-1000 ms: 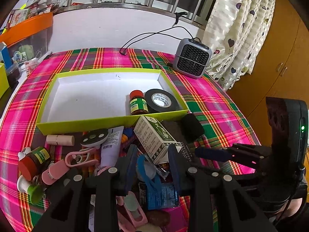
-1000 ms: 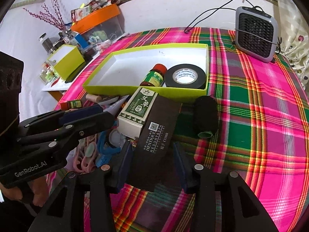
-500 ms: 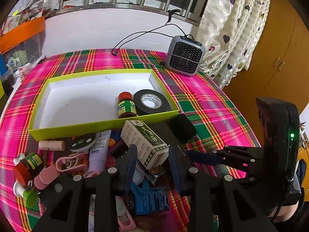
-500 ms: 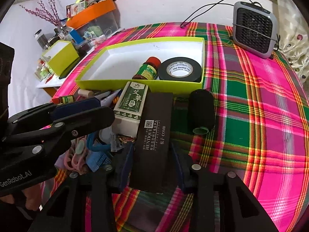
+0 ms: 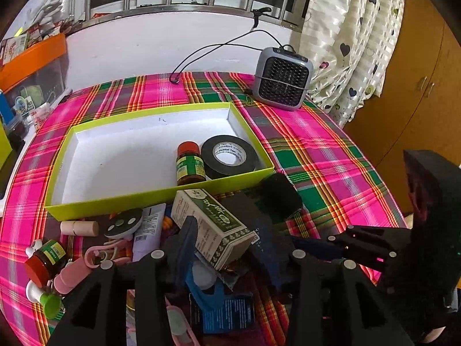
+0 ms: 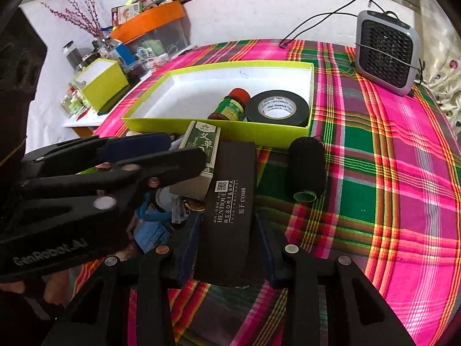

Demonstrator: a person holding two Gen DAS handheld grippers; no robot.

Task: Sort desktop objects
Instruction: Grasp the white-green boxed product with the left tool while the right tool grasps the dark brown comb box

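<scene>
A green-and-white carton (image 5: 213,225) lies on the pile in front of the yellow-green tray (image 5: 161,194). My left gripper (image 5: 224,225) straddles its near end; the jaws are opening and stand apart from the carton's sides. Beside it lies a long black comb box (image 6: 230,201), and my right gripper (image 6: 227,222) is shut on it with a pad against each long side. The tray holds a red-capped bottle (image 5: 190,164) and a black tape roll (image 5: 229,155). A black cylinder (image 6: 306,167) lies right of the comb box. The left gripper (image 6: 144,155) shows in the right wrist view.
A pile left of the carton holds a brown bottle (image 5: 46,259), pink clips, a tube and a blue packet (image 5: 224,308). A grey fan heater (image 5: 283,79) with its cable stands at the back right. An orange-lidded bin (image 6: 149,20) and a small yellow-green box (image 6: 100,86) sit off to the left.
My left gripper has slid forward over the pile and its jaws have spread wide around the carton. The right gripper has closed a little onto the comb box and kept its place.
</scene>
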